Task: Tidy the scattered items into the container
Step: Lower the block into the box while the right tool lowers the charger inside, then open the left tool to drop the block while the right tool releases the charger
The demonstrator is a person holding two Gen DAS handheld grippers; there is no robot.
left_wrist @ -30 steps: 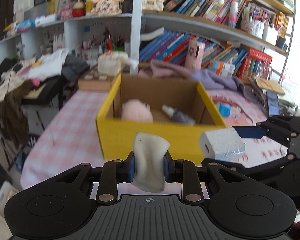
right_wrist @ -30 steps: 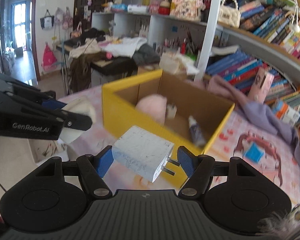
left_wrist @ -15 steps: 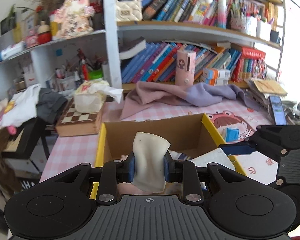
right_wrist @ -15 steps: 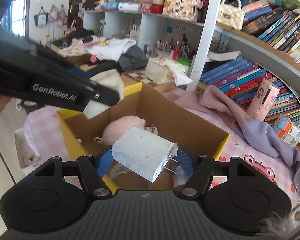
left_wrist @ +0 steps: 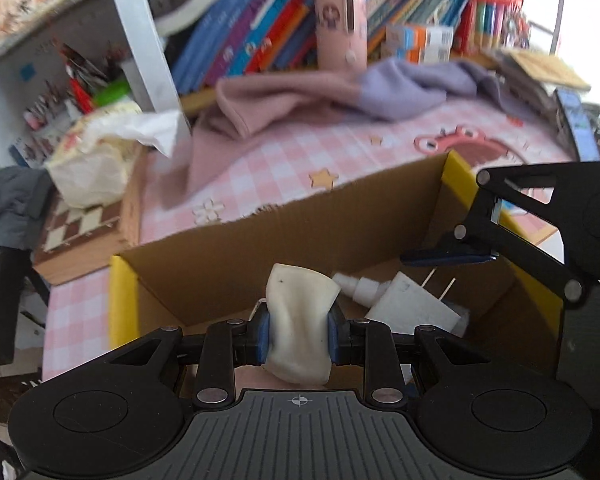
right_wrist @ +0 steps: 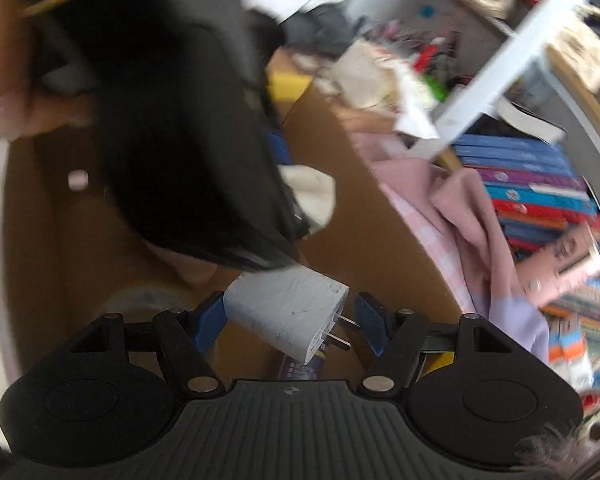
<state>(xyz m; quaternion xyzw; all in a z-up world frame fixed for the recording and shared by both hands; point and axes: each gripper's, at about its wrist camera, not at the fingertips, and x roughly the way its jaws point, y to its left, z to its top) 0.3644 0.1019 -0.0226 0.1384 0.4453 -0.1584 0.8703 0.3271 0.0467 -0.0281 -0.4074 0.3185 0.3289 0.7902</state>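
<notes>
Much of the right wrist view is blurred, and its upper left is blocked by the dark body of the left gripper, so the box floor beneath is largely hidden. A hand is cut off at the left edge of that view. In the left wrist view the near wall of the cardboard box is hidden behind the gripper body, and the bookshelf beyond is smeared by motion.

The box's yellow rims are seen at left and right, with the brown far wall between them; both grippers are held inside that opening, with little room left between them. Beyond the far wall, pink checked tabletop lies open up to a heap of pink and lilac cloth.

The left gripper is pitched steeply down into the box and is clamped tight on a cream soft pad, which is pinched at its waist between the blue pads. The right gripper, also angled down over the box, is closed across a white plug adapter, whose prongs point toward the right finger. A small white bottle lies on the box floor just beyond the pad.
</notes>
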